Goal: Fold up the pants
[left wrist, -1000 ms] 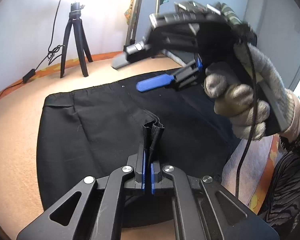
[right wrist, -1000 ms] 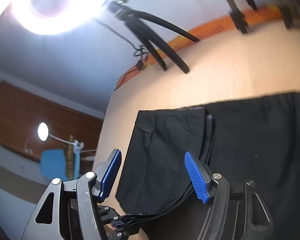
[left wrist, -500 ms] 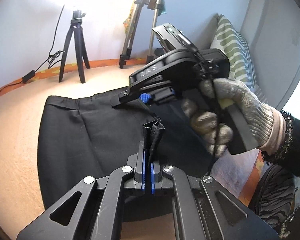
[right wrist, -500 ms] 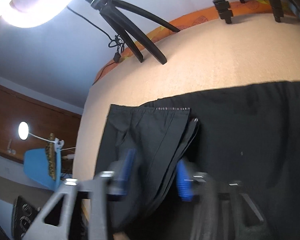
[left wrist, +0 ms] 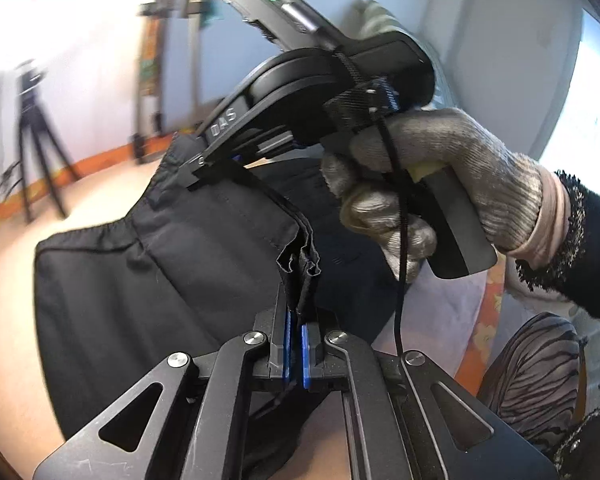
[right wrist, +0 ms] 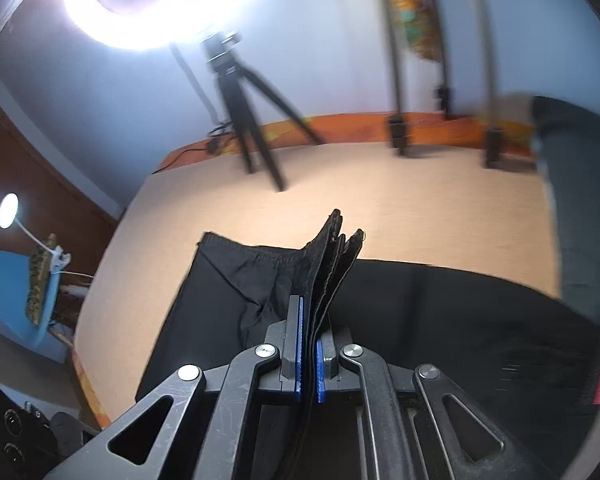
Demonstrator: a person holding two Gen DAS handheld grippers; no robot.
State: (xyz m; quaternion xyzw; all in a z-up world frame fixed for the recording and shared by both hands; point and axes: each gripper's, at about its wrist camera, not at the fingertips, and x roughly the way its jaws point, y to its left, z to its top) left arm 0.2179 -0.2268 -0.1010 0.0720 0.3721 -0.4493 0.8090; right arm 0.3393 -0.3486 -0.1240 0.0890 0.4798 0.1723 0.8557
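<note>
Black pants point(left wrist: 148, 280) lie on a peach-coloured surface point(left wrist: 12, 320). My left gripper point(left wrist: 296, 320) is shut on a bunched edge of the fabric. The right gripper shows in the left wrist view point(left wrist: 204, 168), held in a grey-gloved hand point(left wrist: 440, 184), pinching the waistband corner and lifting it. In the right wrist view my right gripper point(right wrist: 310, 336) is shut on several stacked layers of the waistband point(right wrist: 332, 256), which stick up above the fingers. The pants point(right wrist: 440, 312) spread below to the right.
A small black tripod point(right wrist: 252, 120) stands at the far side under a bright lamp. Taller stand legs point(right wrist: 400, 128) stand along the orange edge point(right wrist: 340, 124). A striped cushion point(left wrist: 372, 12) lies behind the gloved hand. A blue chair point(right wrist: 16, 300) is off the left edge.
My right gripper was open above the pants, came down over the waistband corner, shut on it and lifted it. My left gripper stayed shut on its fabric edge and rose with it.
</note>
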